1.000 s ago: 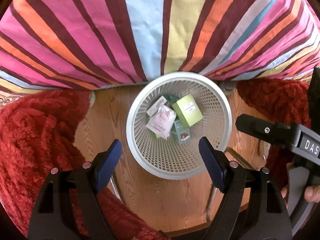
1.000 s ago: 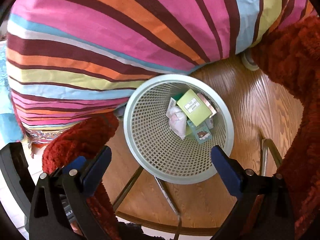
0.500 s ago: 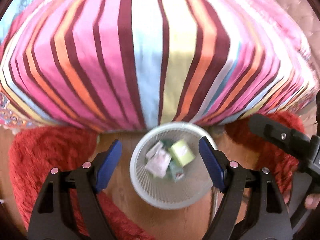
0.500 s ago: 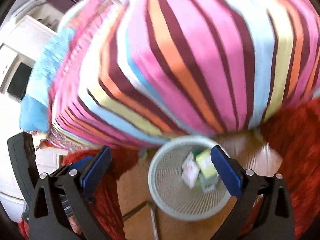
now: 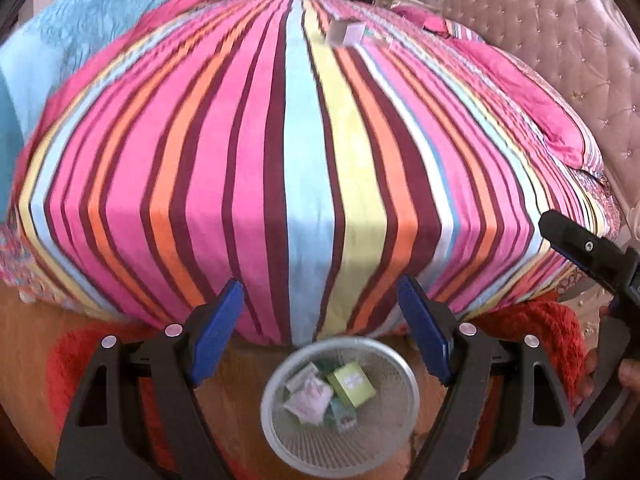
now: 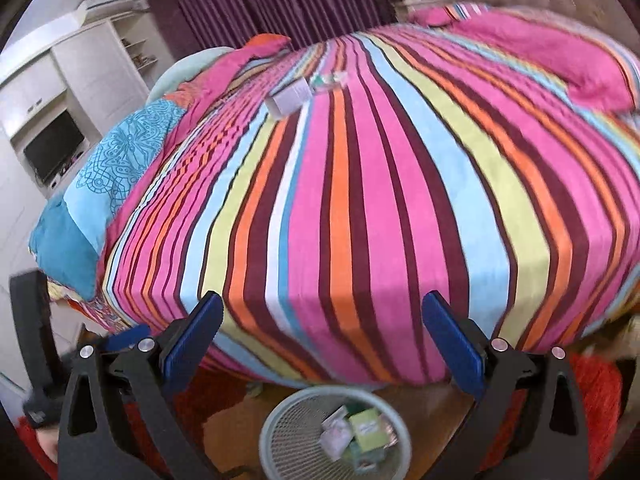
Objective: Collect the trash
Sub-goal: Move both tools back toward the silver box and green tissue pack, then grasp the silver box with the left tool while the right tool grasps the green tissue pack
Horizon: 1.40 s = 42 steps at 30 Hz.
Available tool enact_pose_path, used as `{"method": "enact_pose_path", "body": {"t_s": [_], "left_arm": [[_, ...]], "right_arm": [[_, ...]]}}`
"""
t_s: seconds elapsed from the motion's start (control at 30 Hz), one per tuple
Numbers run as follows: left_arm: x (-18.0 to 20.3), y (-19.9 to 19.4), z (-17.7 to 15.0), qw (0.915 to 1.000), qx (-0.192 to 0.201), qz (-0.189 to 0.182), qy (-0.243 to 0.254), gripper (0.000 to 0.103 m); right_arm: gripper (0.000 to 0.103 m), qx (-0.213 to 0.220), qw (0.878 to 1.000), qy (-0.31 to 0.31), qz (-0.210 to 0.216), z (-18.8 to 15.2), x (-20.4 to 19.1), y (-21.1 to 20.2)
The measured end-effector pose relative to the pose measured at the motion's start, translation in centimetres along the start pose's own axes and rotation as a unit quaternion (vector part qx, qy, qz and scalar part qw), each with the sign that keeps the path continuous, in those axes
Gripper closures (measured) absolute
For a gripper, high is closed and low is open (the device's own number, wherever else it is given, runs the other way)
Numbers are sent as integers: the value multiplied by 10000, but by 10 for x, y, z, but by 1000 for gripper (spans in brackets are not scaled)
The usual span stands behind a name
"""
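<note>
A white mesh waste basket (image 5: 394, 364) (image 6: 276, 420) stands on the wood floor at the foot of a striped bed (image 5: 304, 152) (image 6: 360, 200). Inside it lie a yellow-green box (image 5: 352, 384) (image 6: 370, 426), a pink-white wrapper (image 5: 310, 398) and other small packs. Far up on the bed rests a small white box (image 5: 345, 33) (image 6: 290, 100), with a green-white wrapper (image 6: 329, 79) beside it. My left gripper (image 5: 320, 332) hangs open and empty above the basket. My right gripper (image 6: 322, 346) is likewise open and empty. The right gripper's body shows at the left view's right edge.
Red shaggy rugs (image 5: 536, 332) (image 6: 596, 384) flank the basket on the floor. A blue quilt (image 6: 104, 176) lies on the bed's left side, a pink pillow (image 6: 580, 64) at its head by a tufted headboard (image 5: 560, 40). White cabinets with a screen (image 6: 52, 148) stand at left.
Both grippers have risen and tilted up from looking straight down into the basket. The basket has shrunk to the bottom of both views and the bed top with the white box has come into sight.
</note>
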<state>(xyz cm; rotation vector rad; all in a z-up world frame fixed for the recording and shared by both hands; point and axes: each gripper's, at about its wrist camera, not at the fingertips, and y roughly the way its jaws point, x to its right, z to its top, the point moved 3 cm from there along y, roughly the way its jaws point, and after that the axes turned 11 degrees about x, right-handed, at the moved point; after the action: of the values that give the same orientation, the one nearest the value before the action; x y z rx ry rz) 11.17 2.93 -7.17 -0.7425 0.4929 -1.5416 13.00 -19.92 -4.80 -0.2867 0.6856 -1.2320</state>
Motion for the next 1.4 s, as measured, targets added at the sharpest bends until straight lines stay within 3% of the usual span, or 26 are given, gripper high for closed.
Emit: {"method": "enact_pose_path", "body": {"t_s": [0.37, 0.53, 1.07, 1.4], "left_arm": [[11, 35, 89, 9992, 370, -114, 66, 26], [13, 65, 119, 9994, 338, -93, -48, 26], [24, 163, 211, 9985, 303, -295, 336, 26], [26, 219, 261, 9982, 275, -303, 440, 26]], "right_arm": [[8, 160, 9993, -323, -91, 56, 18, 38], [8, 202, 9985, -495, -123, 79, 20, 61], [8, 169, 9907, -1346, -62, 154, 21, 154], [8, -36, 9841, -1772, -140, 180, 33, 215]]}}
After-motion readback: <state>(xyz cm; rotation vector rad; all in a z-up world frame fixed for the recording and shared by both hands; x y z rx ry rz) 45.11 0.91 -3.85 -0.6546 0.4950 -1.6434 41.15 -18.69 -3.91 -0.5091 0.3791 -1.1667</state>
